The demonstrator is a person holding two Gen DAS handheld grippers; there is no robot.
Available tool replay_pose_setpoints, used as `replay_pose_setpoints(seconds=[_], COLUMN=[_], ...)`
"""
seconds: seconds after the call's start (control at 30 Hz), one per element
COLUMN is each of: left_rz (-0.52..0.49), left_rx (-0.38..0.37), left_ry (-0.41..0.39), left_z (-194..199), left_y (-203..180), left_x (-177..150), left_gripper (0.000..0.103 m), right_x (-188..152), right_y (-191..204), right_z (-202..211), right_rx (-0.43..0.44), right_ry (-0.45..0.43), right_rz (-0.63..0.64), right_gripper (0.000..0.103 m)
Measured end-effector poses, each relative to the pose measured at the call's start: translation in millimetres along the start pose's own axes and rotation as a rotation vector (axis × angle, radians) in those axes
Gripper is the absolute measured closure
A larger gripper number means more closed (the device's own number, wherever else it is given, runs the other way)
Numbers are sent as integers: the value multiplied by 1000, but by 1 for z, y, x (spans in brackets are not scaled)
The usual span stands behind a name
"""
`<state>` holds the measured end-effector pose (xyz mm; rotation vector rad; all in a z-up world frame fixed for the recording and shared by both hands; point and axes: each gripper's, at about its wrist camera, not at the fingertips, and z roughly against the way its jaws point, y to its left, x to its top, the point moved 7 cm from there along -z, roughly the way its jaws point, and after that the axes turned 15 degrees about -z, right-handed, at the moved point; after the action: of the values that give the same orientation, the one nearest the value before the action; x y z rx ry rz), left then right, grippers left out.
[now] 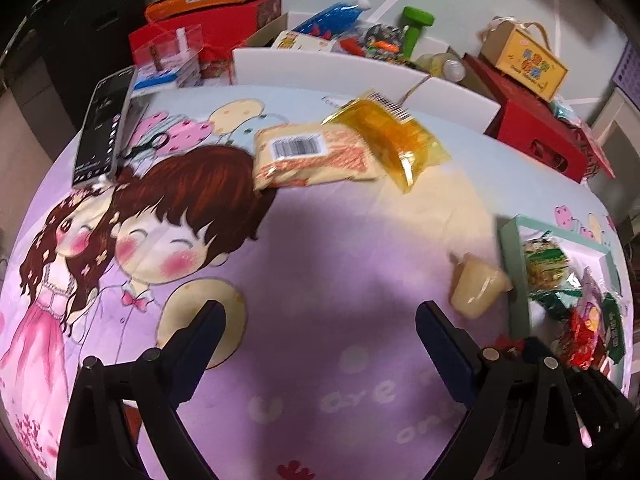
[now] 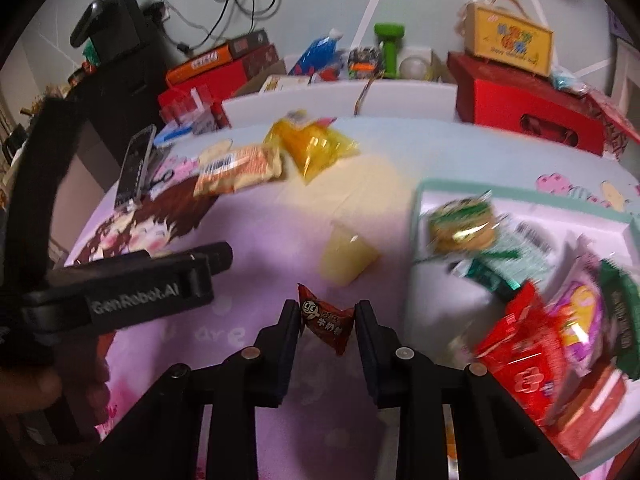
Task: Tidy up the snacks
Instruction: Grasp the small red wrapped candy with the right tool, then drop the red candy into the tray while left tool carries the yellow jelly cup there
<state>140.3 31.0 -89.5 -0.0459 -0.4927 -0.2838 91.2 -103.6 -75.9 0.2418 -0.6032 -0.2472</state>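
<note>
My right hand-held gripper (image 2: 327,312) pinches a small dark-red wrapped candy (image 2: 326,320), lifted above the cartoon-printed purple surface (image 2: 280,420). My left hand-held gripper (image 1: 320,320) hangs wide open, empty. A pale-yellow plastic jelly cup (image 2: 346,255) lies beside the mint-green snack tray (image 2: 520,190) at the surface's right edge.

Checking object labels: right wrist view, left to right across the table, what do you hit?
Phone → orange-patterned snack pack → yellow bag → jelly cup → green-wrapped snack in the tray → red packet.

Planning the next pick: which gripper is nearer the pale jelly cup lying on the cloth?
Right. The right gripper, shut on a small red candy, sits just below the jelly cup. The left gripper, open and empty, hangs further to the cup's left.
</note>
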Motion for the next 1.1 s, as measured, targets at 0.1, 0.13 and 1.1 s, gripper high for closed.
replay_pose_setpoints(seconds=[0.1,0.13,1.1], left_rz=[-13,-22,-373], left_rx=[-24,-30,-80], left_ry=[-29,-38,-67], left_z=[1,1,-42], left_y=[-9,-13,-120], left_x=[7,9,34], left_gripper=[7,7,59], right_x=[11,14,46], right_y=[-9,-12,-96], right_z=[15,19,55], right_rx=[-23,-26,-70], right_ry=[-49,-61,-154], right_rz=[-12,-21,-244], right_gripper=[72,72,72])
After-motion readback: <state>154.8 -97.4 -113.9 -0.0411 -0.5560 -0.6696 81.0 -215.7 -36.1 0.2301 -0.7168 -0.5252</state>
